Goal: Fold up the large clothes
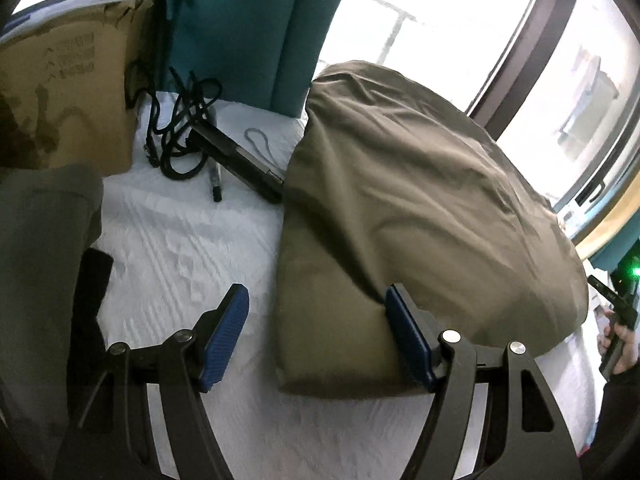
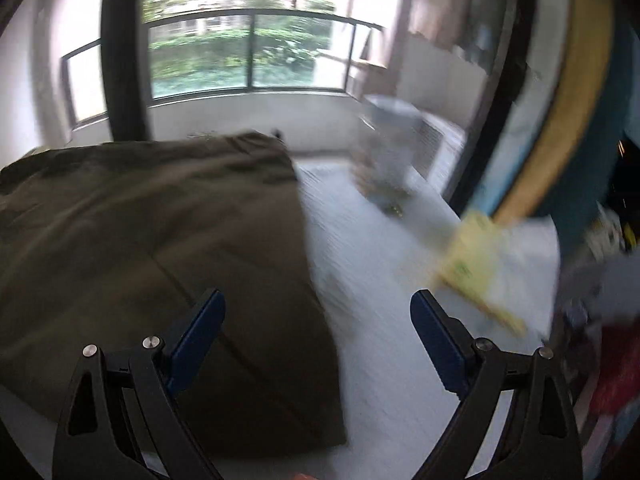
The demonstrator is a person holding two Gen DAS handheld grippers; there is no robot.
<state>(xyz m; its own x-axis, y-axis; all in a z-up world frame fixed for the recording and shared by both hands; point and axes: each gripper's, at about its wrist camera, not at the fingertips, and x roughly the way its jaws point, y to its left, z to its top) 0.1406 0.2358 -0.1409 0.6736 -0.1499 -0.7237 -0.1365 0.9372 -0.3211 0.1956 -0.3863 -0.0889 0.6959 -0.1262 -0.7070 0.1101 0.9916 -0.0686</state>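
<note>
A white textured bed surface [image 1: 172, 240] lies before us, with a window [image 1: 440, 20] behind it; on it rests the olive folded garment [image 1: 400, 208], filling the view from centre toward 2 o'clock; our left gripper [image 1: 316, 312] is spread wide, gripping nothing, its right pad touching the garment's near fold at 5 o'clock; our right gripper [image 2: 318, 316] is likewise released, hovering over the garment's right edge [image 2: 160, 232] in a blurred view; at 11 o'clock lie a tangled black cord [image 1: 180, 128], a dark bar [image 1: 240, 160] and a cardboard box [image 1: 64, 92]; a teal curtain [image 1: 260, 32] hangs at 12 o'clock.
</note>
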